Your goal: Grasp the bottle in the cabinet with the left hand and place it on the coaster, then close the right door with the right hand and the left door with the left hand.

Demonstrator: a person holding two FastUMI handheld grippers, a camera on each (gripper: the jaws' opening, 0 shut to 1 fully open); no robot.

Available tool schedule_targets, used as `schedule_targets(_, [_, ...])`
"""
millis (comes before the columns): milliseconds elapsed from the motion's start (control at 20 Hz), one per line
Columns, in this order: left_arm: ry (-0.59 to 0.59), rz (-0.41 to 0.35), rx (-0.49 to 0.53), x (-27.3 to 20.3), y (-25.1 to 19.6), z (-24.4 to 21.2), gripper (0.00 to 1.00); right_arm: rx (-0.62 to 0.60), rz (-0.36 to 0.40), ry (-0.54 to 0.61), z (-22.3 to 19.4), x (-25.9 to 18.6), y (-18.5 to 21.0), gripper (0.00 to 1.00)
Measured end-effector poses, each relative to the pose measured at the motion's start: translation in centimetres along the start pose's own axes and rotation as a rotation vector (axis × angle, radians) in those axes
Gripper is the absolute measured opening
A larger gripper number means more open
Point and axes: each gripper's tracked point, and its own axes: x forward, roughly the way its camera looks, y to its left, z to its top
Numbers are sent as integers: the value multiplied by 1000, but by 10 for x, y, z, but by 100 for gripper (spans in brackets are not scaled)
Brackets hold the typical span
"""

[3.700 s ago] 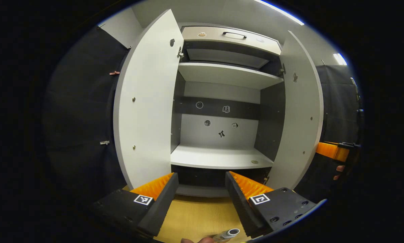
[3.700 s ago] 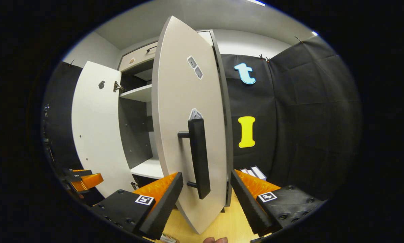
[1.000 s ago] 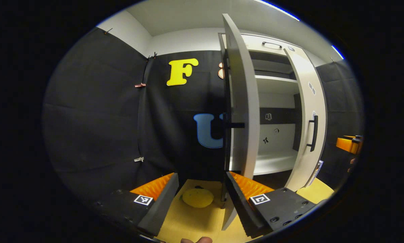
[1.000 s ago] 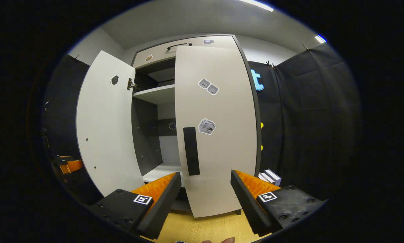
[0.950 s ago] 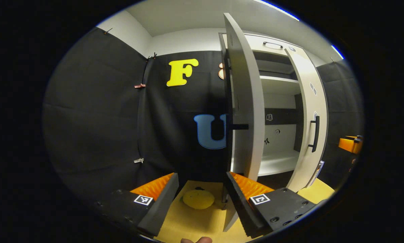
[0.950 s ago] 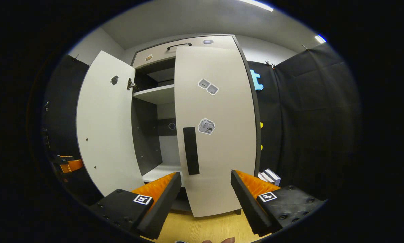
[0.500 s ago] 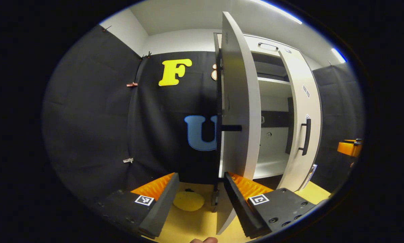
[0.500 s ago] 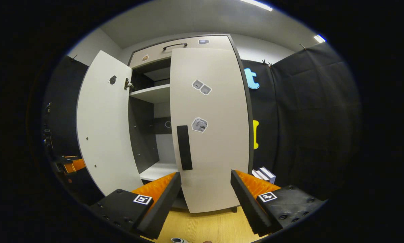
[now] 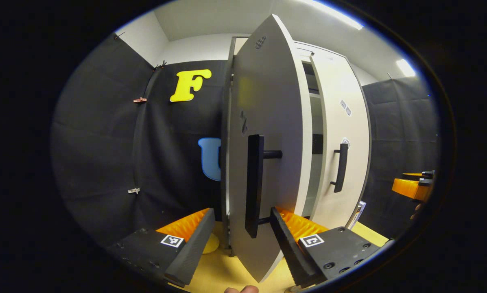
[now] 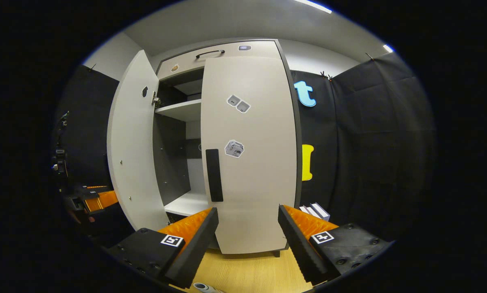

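The cabinet's left door [image 9: 267, 122] stands partly open, its outer face turned to me in the left gripper view. My left gripper [image 9: 239, 234] is open, with the door's lower edge and black handle [image 9: 254, 183] between its fingers. Whether they touch it I cannot tell. A yellow coaster [image 9: 211, 243] peeks out behind the left finger. The right door [image 10: 251, 162] lies flat against the cabinet, and my right gripper [image 10: 247, 240] hangs open and empty just in front of it. In the right gripper view the left door [image 10: 133, 154] shows its inner face, with the left gripper [image 10: 97, 200] beside it.
Black cloth walls close in on both sides of the cabinet. Small white boxes [image 10: 316, 211] sit to the right of the cabinet's foot. The wooden tabletop [image 10: 251, 272] runs under both grippers. A small white-capped cylinder [image 10: 202, 287] lies at the bottom edge. The other gripper [image 9: 412, 188] shows far right.
The left door has swung from edge-on towards the cabinet, now showing its outer face and handle. The right door has gone from half open to flat against the cabinet. Both grippers stay open.
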Motion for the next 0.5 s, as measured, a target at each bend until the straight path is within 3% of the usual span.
schedule_targets(250, [-13, -58, -4, 19, -45, 7, 86, 17, 20, 9, -2, 12, -14, 98])
schedule_targets(300, [-13, -65, -3, 24, -53, 7, 89, 18, 25, 7, -1, 14, -16, 98])
schedule_targets(500, [-5, -66, 5, 49, -77, 3, 89, 0, 32, -6, 4, 24, -26, 98])
